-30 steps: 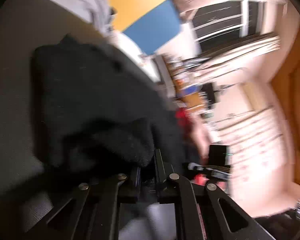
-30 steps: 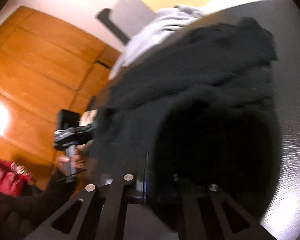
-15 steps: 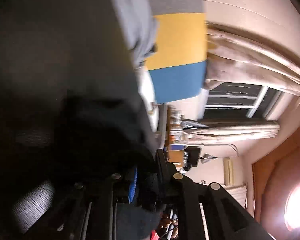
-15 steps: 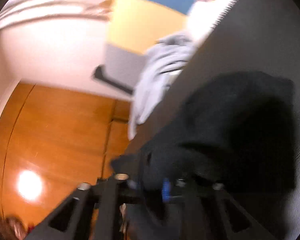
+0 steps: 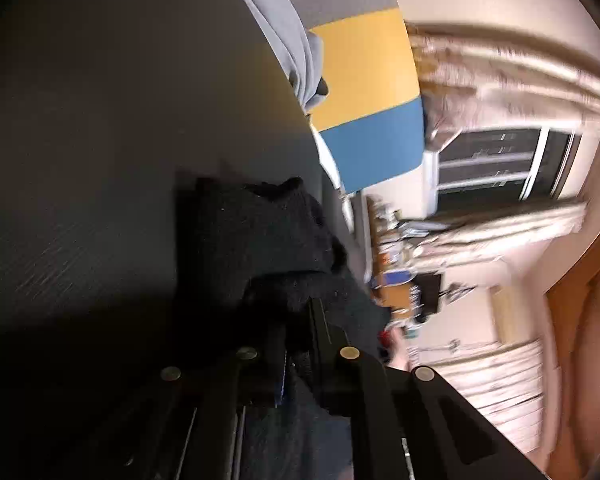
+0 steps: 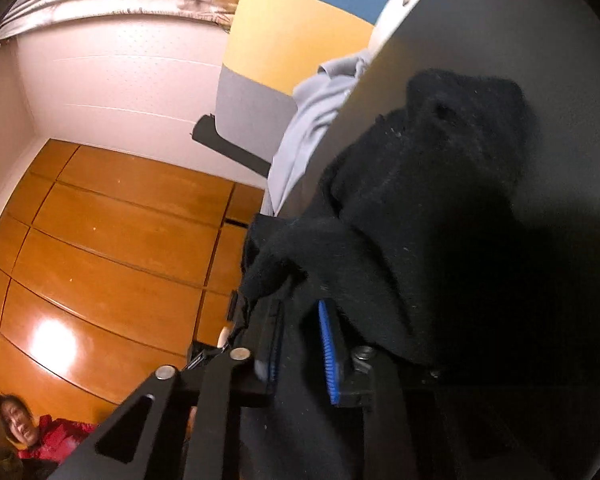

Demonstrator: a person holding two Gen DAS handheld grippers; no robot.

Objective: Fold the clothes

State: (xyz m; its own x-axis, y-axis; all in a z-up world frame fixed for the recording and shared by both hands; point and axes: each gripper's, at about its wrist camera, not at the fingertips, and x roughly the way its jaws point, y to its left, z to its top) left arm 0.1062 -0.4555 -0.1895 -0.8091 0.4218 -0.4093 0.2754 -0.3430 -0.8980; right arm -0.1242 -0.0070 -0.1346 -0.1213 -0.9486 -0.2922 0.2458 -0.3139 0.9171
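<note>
A black garment [image 5: 260, 232] lies bunched on the dark grey table [image 5: 120, 120], with its near end running back into my left gripper [image 5: 296, 328]. The left jaws are closing, and black cloth fills the narrow gap between them. In the right wrist view the same black garment [image 6: 440, 168] is heaped on the table [image 6: 500, 20] and droops over its edge. My right gripper [image 6: 300, 312] has a fold of it between its blue pads [image 6: 327, 352]. Those jaws are closing on the cloth too.
A pale grey-blue garment [image 5: 288, 28] hangs over the table's far edge, also in the right view [image 6: 312, 120]. Behind it stands a yellow and blue panel [image 5: 368, 80]. A wooden wardrobe [image 6: 100, 240] and a person in red [image 6: 24, 432] are off the table's side.
Both grippers have rolled and sunk toward the table. The black garment, spread wide a second ago, is now gathered into a smaller heap. The right pads stand further apart.
</note>
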